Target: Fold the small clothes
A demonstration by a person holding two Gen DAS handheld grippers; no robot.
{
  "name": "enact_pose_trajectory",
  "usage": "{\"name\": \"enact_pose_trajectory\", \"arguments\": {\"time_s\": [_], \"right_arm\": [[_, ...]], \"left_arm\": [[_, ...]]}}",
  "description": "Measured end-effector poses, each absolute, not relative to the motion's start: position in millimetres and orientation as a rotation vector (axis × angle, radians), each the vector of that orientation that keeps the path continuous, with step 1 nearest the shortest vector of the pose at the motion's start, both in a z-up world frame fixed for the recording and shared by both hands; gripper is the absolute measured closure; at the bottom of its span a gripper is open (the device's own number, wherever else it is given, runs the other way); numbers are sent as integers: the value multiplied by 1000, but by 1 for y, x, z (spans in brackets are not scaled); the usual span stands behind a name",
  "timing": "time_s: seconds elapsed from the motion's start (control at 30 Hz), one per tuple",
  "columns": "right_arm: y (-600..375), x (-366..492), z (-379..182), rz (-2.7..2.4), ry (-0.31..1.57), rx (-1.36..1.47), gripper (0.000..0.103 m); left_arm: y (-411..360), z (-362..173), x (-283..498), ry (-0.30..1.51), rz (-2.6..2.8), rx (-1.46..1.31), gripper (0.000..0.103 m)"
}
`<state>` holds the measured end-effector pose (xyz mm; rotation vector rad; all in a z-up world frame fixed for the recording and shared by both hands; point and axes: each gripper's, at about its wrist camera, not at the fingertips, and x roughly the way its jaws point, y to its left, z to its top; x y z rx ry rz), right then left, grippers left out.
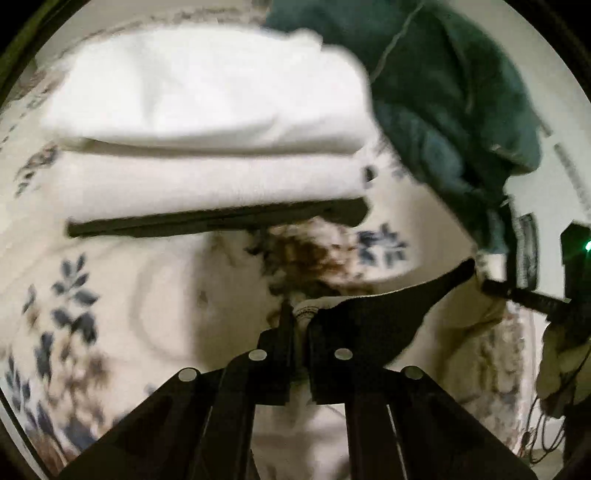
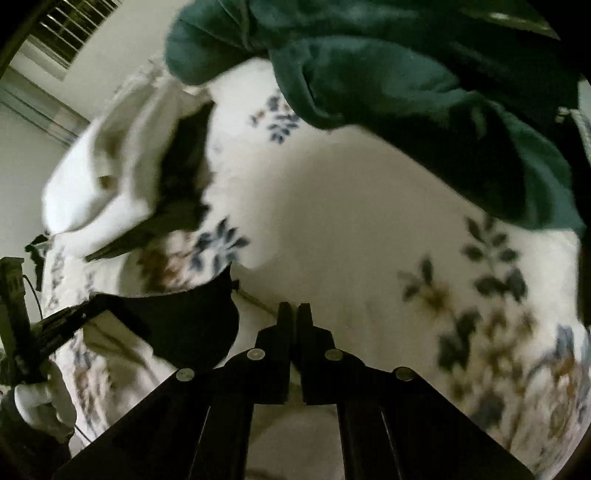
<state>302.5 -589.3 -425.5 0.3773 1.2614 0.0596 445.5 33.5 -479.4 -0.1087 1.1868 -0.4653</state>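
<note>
A small black garment (image 1: 369, 314) with a white waistband is stretched between both grippers above the bed. My left gripper (image 1: 297, 314) is shut on one end of it. In the right wrist view the garment (image 2: 192, 317) hangs to the left of my right gripper (image 2: 294, 314), whose fingers are closed together; its grip on the cloth is hidden from that view. In the left wrist view the right gripper (image 1: 517, 291) pinches the garment's far tip. A stack of folded white and dark clothes (image 1: 207, 147) lies ahead; it also shows in the right wrist view (image 2: 122, 177).
A floral bedspread (image 1: 74, 314) covers the bed under everything. A crumpled dark green garment (image 1: 461, 110) lies at the back right, also in the right wrist view (image 2: 424, 92). A window with blinds (image 2: 70, 26) and a wall are beyond the bed.
</note>
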Motion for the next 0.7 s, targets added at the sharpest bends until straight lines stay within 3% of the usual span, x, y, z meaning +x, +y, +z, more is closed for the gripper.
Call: {"name": "enact_pose_trajectory", "arguments": {"time_s": [0.1,0.23,0.47,0.5,0.57,0.63,0.7], "right_arm": [[-551,272,-413,74,1217,393,99],[-570,182,-407,73,1255,457,99],[-573,76,-458,51,1405,469,99],[-570,69,-467,37,1444,436,96],[-566,60,-489,4,1550,397,90],[-574,48,-496,-20,1591,438,86],[-584,39,-491,-44,1571,502,63]], "left_arm": [[42,-450,409,1157,-471,-170,99],[52,-438,341,1206,-462,-239,98],[66,-496,239,1438,-394,-301,94],[71,-508,229,1495,-375,-314,93],[81,-514,213,1527,-340,-360,86],[94,-511,203,1524,-327,-435,69],[106,-509,199,1507,-289,-515,52]]}}
